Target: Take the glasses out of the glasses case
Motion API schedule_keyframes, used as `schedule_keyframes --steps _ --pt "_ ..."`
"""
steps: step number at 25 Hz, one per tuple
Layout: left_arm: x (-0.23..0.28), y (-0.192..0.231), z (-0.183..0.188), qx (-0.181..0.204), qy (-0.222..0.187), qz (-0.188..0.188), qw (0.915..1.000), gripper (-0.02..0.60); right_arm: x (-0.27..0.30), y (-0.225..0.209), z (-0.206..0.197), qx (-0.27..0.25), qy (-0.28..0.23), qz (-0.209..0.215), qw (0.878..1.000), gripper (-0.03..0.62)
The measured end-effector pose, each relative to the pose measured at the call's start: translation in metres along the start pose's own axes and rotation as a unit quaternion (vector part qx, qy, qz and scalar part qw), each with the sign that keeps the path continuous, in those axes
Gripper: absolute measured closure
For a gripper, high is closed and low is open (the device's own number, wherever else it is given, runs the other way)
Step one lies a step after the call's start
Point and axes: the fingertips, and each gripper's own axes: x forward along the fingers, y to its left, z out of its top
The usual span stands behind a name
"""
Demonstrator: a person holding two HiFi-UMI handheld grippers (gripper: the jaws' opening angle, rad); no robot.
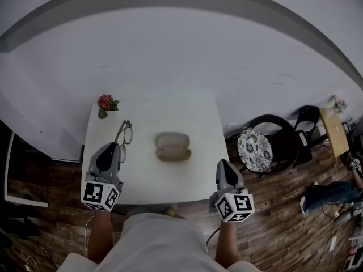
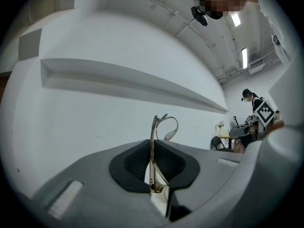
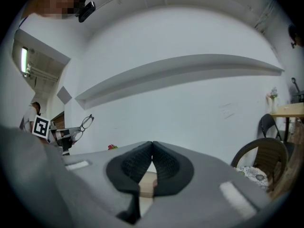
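Starting nearest, at the front edge of one white table [image 1: 198,123]: two grippers, one in each hand. Right gripper [image 1: 222,164] [image 3: 152,144] clenched on nothing, padded jaws pressed flat together. Left gripper [image 1: 116,146] [image 2: 152,145] grasping one pair of glasses [image 1: 125,130] [image 2: 152,158] [image 3: 88,121] by a thin metal side arm near the hinge, pads tight against it. Glasses out of the case, over the left part of the table and just left of the case. Long axis running away from the body toward the wall, with the lenses at the far end, raised and tilted as seen from the right gripper view. Farther in, at mid-table, one case [image 1: 173,147] lying open in two beige halves, one nearer and one farther. Long axis across the table from left to right; insides plain, too small to make out more. At the far left corner, one sprig of flowers [image 1: 106,103], red with green leaves. Off to the right on the wood floor [image 1: 272,208], two chairs: a patterned chair [image 1: 254,147] just beside the table, then a black chair [image 1: 308,122] farther off. Behind everything, a white wall [image 1: 170,55].
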Motion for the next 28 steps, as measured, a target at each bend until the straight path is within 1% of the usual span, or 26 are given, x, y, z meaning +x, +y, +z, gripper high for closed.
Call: schedule_keyframes --steps 11,28 --pt "0.001 -0.004 0.008 0.002 -0.005 0.000 1.0000 0.548 -0.003 -0.006 0.000 0.001 -0.001 -0.007 1.000 0.592" --pt "0.003 -0.005 0.004 0.001 -0.012 0.005 0.9999 0.548 -0.003 -0.016 0.002 0.000 -0.003 -0.012 1.000 0.592"
